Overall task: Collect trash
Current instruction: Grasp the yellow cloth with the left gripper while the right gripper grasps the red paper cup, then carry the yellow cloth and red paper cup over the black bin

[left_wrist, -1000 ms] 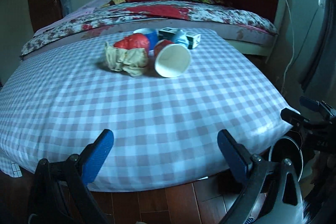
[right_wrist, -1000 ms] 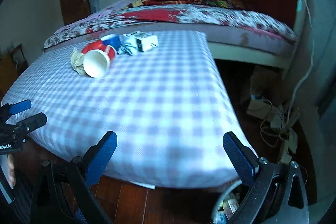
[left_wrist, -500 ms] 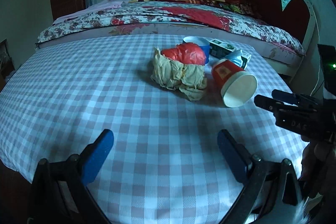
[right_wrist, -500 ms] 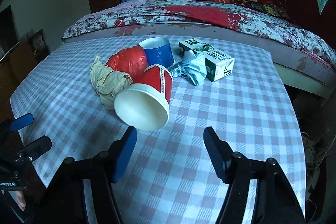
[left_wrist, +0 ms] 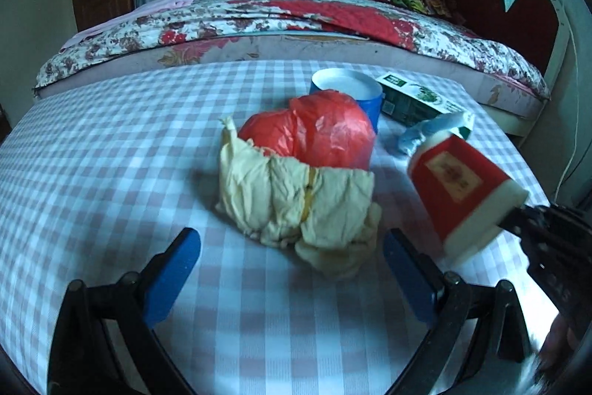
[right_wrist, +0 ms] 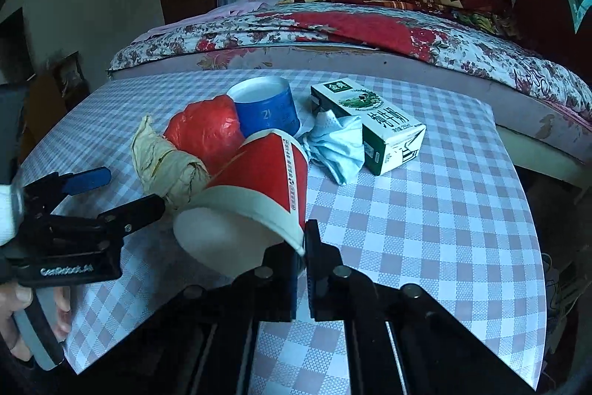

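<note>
right gripper [right_wrist: 301, 247] pinching red cup [right_wrist: 259, 187] rim; cup interior bare | blue cup [right_wrist: 264, 106] upright

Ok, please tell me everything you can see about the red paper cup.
The red paper cup looks like coated paper, red outside with a white band near the rim, a pale label panel and a white strip of small print, and plain white inside. It seems empty. It lies tipped, mouth toward the right wrist camera, base toward the pile. The right gripper is shut on its rim. Its side appears to touch the crumpled yellowish paper and the red plastic bag. The blue cup stands behind it.
</note>
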